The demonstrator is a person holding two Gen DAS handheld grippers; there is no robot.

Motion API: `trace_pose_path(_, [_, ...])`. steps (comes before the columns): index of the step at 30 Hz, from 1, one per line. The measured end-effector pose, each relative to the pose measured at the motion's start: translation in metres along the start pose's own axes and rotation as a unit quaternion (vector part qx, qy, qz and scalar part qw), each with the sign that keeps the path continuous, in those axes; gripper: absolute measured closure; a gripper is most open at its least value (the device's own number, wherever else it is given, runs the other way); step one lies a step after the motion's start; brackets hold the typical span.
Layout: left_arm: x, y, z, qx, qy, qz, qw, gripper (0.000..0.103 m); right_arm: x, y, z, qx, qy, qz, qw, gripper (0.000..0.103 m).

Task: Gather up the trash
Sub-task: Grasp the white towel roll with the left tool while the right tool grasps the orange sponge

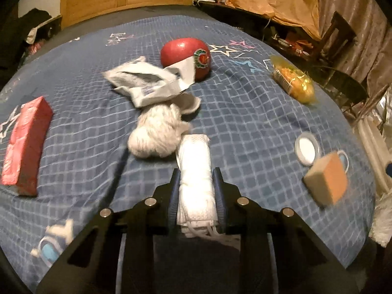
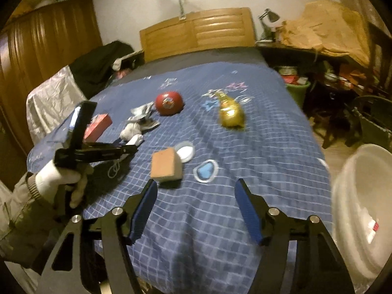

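Observation:
My left gripper (image 1: 195, 174) is shut on a white rolled cloth bundle (image 1: 194, 171), held just above the blue bedspread (image 1: 245, 122). Beyond it lie a white crumpled wad (image 1: 156, 132), a torn white wrapper (image 1: 147, 83) and a red round object (image 1: 186, 57). A yellow plastic bag (image 1: 294, 80) lies at the right. My right gripper (image 2: 196, 191) is open and empty above the bed's near end. From the right wrist I see the left gripper (image 2: 132, 148) holding the white bundle (image 2: 136, 139).
A red box (image 1: 24, 142) lies at the left, a tan sponge block (image 2: 166, 165) and a white round lid (image 2: 185, 152) in the middle. A white plastic basin (image 2: 362, 208) stands right of the bed. A cluttered desk (image 2: 330, 56) stands at the far right.

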State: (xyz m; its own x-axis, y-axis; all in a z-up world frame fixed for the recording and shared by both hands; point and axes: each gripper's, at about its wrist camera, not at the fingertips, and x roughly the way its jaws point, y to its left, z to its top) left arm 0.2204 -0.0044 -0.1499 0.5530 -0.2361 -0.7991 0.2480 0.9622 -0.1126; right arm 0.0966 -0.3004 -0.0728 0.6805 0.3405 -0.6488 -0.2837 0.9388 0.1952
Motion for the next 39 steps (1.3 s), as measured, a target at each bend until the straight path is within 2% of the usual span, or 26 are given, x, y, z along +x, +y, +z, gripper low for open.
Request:
trace_pose_path(4, [-0.012,0.013,-0.017,-0.013,0.001,-0.006,0.9999,0.078,0.046,0.027,0.012,-0.026,0.029,0.009,0.999,0.036])
trace_pose_path(10, [-0.008,0.016,-0.020,-0.018,0.012,-0.009,0.9997,0.076,0.106,0.050,0.021,-0.048,0.066,-0.031,0.996,0.037])
trace_pose_path(13, [-0.005,0.016,-0.018,-0.019,0.013,-0.009,0.9997,0.074,0.122,0.051,0.018,-0.049,0.079,-0.045,0.995,0.050])
trace_pose_path(16, [-0.004,0.013,-0.017,-0.016,0.010,-0.003,0.9998,0.075,0.125,0.052,0.012,-0.052,0.077,-0.053,0.994,0.062])
trace_pose_path(22, [-0.026,-0.002,-0.033,-0.002,-0.013,-0.008,0.9999,0.078,0.093,0.054,0.006,-0.030,0.026,-0.044,0.998,0.065])
trace_pose_path(24, [-0.039,-0.006,-0.040,0.001,-0.028,-0.008,0.9996,0.078,0.074,0.059,0.005,-0.029,0.000,-0.044,0.999,0.065])
trace_pose_path(28, [-0.087,-0.022,-0.045,0.016,-0.091,0.010,0.9956,0.078,0.039,0.069,0.011,-0.035,-0.055,-0.047,0.997,0.065])
trace_pose_path(31, [-0.130,-0.037,-0.041,0.024,-0.158,0.027,0.9867,0.078,0.005,0.084,0.024,-0.046,-0.111,-0.051,0.991,0.065])
trace_pose_path(35, [-0.179,-0.057,-0.040,0.029,-0.243,0.057,0.9679,0.077,-0.037,0.098,0.035,-0.051,-0.170,-0.054,0.983,0.065])
trace_pose_path(39, [-0.198,-0.068,-0.038,0.023,-0.287,0.075,0.9548,0.077,-0.066,0.109,0.037,-0.054,-0.211,-0.062,0.974,0.065])
